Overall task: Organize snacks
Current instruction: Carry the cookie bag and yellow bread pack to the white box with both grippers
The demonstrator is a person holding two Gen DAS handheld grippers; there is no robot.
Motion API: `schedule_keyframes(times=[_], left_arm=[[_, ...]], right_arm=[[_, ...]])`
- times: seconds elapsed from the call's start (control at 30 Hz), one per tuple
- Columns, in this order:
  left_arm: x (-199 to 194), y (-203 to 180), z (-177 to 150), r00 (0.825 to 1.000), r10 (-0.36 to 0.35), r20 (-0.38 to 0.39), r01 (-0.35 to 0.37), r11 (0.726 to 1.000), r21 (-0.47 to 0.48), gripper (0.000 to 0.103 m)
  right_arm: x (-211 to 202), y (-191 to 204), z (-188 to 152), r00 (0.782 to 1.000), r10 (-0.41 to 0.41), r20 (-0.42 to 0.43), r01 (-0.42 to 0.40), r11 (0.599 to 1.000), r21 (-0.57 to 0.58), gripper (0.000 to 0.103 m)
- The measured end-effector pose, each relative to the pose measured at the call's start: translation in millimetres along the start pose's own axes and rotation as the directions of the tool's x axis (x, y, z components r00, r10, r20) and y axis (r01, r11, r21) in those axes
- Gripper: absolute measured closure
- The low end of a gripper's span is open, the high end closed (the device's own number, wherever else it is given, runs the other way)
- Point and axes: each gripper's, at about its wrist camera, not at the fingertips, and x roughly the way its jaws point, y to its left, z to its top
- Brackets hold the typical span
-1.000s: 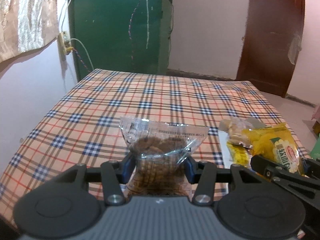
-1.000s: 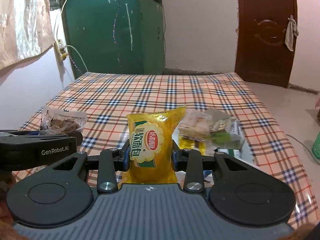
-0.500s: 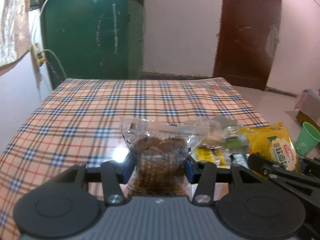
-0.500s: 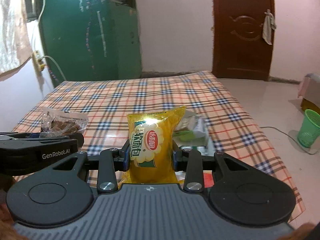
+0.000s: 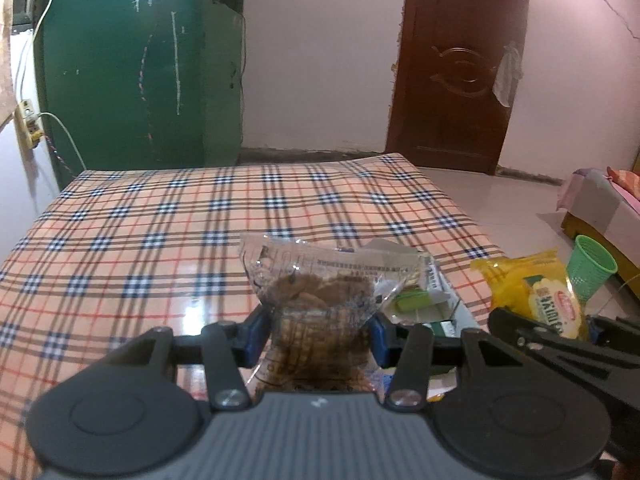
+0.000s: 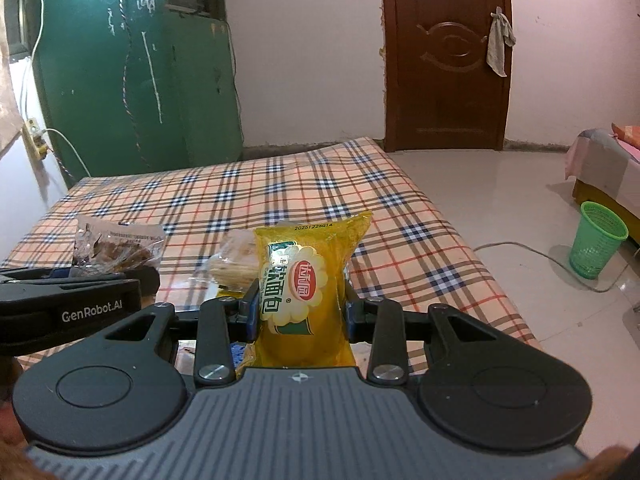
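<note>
Vs a second ago both views have swung right: curtain gone from the left wrist view, brown door (image 5: pixel 460 68) now near centre, green mesh basket (image 6: pixel 596 242) on the floor has come into sight on the right. Grips unchanged on both sides.

Left hand-held gripper (image 5: pixel 320 330) pinching a clear packet of brown biscuits (image 5: pixel 320 300), blue pads pressed into its sides at the waist. Packet upright, long axis running away from the camera, crimped printed end farthest out, biscuits packed in the lower half. It hangs above the near right part of the plaid table (image 5: pixel 160 232).

Right hand-held gripper (image 6: pixel 300 312) pinching a yellow bread packet (image 6: pixel 306 284), pads squeezing its lower middle. Long axis also away from the camera, sealed date-stamped edge farthest out, red and white logo facing the camera. Held over the table's near edge, right of the biscuit packet.

On the table beneath, between the two grippers: a clear wrapped snack of pale pieces (image 6: pixel 236 264), and in the left wrist view a flat tray or box (image 5: pixel 444 304) with a green-wrapped item (image 5: pixel 412 302) in it, rest of its contents hidden behind the biscuit packet. Green basket upright, contents not visible.
</note>
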Motion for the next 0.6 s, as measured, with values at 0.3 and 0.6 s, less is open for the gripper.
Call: schedule_keyframes(times=[0.3,0.6], left_arm=[[15.9,-8.6,0.2,1.000,-0.007,-0.027,0.007,1.000,0.015,0.054],[29.4,-10.7,0.2,0.999,-0.006,-0.047,0.007,1.000,0.021,0.054]], right_arm=[[23.7,-1.4,8.4,1.000,0.001,-0.014,-0.001,1.000,0.001,0.061],[46.0,0.5,12.9,0.999,0.006,-0.031,-0.006,1.000,-0.004,0.061]])
